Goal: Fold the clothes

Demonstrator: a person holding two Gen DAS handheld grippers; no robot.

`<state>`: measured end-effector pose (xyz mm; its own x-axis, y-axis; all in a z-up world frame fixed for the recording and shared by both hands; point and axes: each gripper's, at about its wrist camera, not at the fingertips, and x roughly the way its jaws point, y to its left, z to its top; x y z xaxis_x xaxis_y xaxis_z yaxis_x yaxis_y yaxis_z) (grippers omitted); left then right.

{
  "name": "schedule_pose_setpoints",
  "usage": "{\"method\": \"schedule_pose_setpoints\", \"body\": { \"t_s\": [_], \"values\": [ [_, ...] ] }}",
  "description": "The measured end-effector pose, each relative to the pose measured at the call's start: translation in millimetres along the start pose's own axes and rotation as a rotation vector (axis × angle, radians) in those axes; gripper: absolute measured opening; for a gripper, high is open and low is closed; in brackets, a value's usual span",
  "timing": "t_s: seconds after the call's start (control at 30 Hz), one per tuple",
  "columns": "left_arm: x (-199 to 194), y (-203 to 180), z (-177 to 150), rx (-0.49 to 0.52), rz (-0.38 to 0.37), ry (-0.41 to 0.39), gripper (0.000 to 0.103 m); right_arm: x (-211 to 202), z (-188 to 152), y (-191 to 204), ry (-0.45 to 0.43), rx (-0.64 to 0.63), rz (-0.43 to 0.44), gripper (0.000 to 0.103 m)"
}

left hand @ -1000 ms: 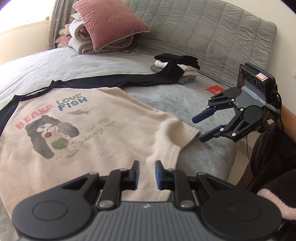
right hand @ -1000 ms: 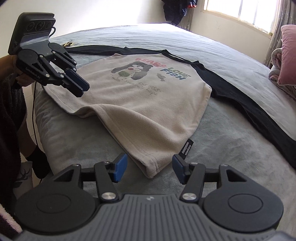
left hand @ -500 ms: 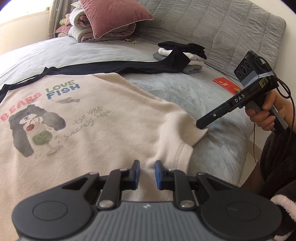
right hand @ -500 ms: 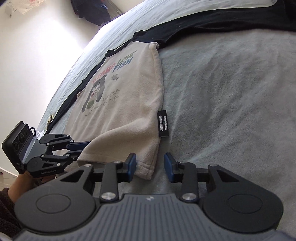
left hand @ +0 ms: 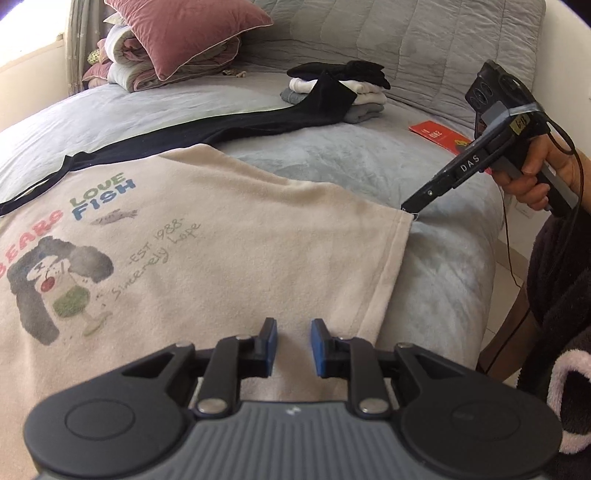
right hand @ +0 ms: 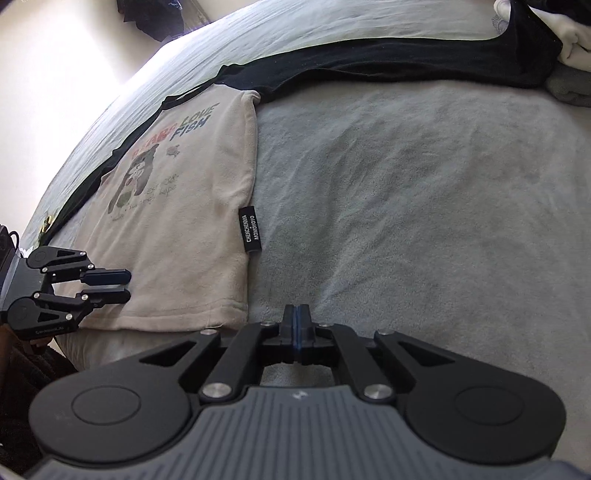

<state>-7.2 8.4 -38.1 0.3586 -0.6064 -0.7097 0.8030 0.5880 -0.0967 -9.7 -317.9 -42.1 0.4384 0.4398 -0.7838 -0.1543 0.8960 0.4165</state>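
Since half a second ago: shut the right gripper (right hand: 295,325), blue pads now pressed flat together with no gap; tip brought down to the near hem corner of the shirt. Hem corner, bunched then, now pulled flat and straight.

Grey plush-covered bed (left hand: 369,158) under everything. Spread face-up on it, the cream long-sleeved T-shirt with black sleeves and bear print (left hand: 221,258), one black sleeve stretched out toward the headboard. At the head end, a dusty-pink pillow (left hand: 184,29) on rolled bedding. Beside the sleeve's cuff, a small stack of folded black, white and grey clothes (left hand: 365,99). Near the bed's edge, a flat red card (left hand: 439,136). On the shirt's side seam, a small black woven label (right hand: 250,229).

Left gripper (left hand: 293,343) released, pads slightly apart, hovering over the shirt's lower hem. Right gripper's tip touching the hem corner in the left view (left hand: 408,211); cannot tell whether cloth is caught between the pads.
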Motion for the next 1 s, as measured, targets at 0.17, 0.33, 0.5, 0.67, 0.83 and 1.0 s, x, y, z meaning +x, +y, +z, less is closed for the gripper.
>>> {"method": "schedule_pose_setpoints", "body": {
  "t_s": [0.17,0.33,0.5,0.67,0.83,1.0],
  "values": [
    [-7,6,0,-0.036,0.021,-0.030,0.030,-8,5,-6,-0.068,0.017,0.004,0.017],
    [-8,12,1,-0.057,0.039,-0.050,0.030,-13,11,4,-0.172,-0.006,-0.024,0.045],
    [-10,15,-6,-0.057,0.045,-0.042,0.033,-6,17,29,-0.229,-0.114,-0.065,0.045],
    [-16,17,-17,-0.074,0.041,-0.055,0.034,8,19,60,-0.267,-0.266,-0.110,0.045],
    [-26,20,-27,-0.093,0.033,-0.062,0.037,28,18,83,-0.257,-0.408,-0.147,0.045],
    [-39,25,-37,-0.104,0.006,-0.058,0.045,45,17,93,-0.211,-0.487,-0.184,0.045]
  ]
}}
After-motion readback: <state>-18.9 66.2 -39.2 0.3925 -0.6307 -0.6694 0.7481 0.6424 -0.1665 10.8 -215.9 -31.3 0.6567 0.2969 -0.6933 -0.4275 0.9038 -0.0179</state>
